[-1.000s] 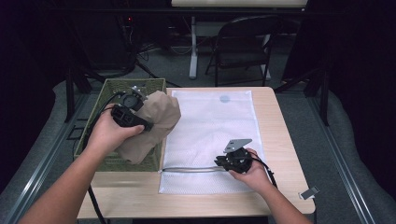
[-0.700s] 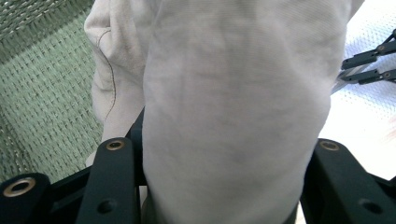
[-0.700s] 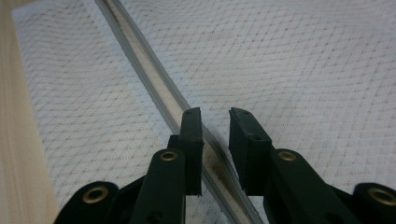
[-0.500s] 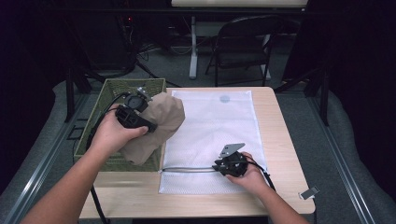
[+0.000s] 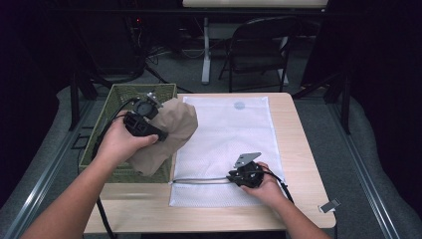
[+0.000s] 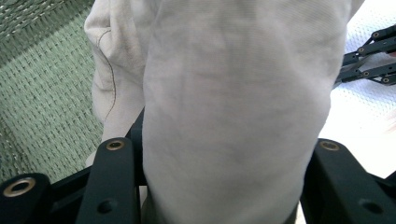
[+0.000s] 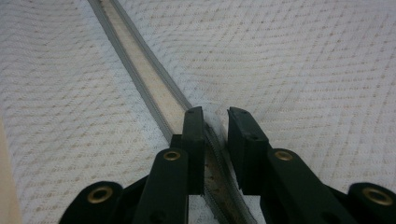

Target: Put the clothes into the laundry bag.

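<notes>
the green basket [image 5: 102, 149] sits at the left edge of the table [image 5: 303, 149], so the clothes are close to the mesh bag. the left gripper [image 5: 160, 135] holds a tan cloth [image 5: 171, 134] up over the basket's right rim, its jaws squeezed tight on a thick fold, so the cloth hangs free and is ready to go in the bag. the white mesh bag [image 5: 234, 134] lies flat in the middle of the table, with its zipper [image 5: 201, 180] along the near edge. the right gripper [image 7: 215, 120] rests low on that zipper. its jaws have just been closing and now stand almost together over the zipper edge, i think to pinch it and open the bag's mouth.
</notes>
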A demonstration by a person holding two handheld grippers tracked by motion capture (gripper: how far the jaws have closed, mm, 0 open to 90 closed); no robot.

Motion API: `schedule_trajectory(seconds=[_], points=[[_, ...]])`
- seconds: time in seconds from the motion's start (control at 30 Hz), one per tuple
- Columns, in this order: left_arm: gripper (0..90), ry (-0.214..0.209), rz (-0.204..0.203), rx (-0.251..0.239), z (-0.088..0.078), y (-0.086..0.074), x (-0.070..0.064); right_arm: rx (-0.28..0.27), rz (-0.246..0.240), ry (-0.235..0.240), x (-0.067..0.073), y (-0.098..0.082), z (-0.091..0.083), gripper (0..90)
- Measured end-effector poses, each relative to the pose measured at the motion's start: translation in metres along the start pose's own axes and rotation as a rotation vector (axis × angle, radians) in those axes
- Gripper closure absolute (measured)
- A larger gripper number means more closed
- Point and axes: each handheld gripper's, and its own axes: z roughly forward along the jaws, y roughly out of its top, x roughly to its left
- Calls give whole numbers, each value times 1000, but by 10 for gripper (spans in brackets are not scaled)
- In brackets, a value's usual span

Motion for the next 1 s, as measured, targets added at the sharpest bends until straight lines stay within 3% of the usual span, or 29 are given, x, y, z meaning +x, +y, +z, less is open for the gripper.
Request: schedule_trajectory(seconds=[0.1,0.13,0.3,0.53,0.8,1.0], points=[[486,-2,2,0,0,0,-1,-19,14,2,1,0,1,813],[486,-3,4,0,0,0,-1,3,-4,13,1,1,0,827],[486,-9,12,-1,2,-1,-3,9,-10,8,2,2,0,873],[487,-15,17,2,3,-2,-6,-18,19,2,2,2,2,877],[488,-25,31,-1,4,-2,-12,-4,-15,-2,0,10,-6,879],[487,-30,46,-6,3,0,-17,-21,-1,-7,-2,16,-11,879]])
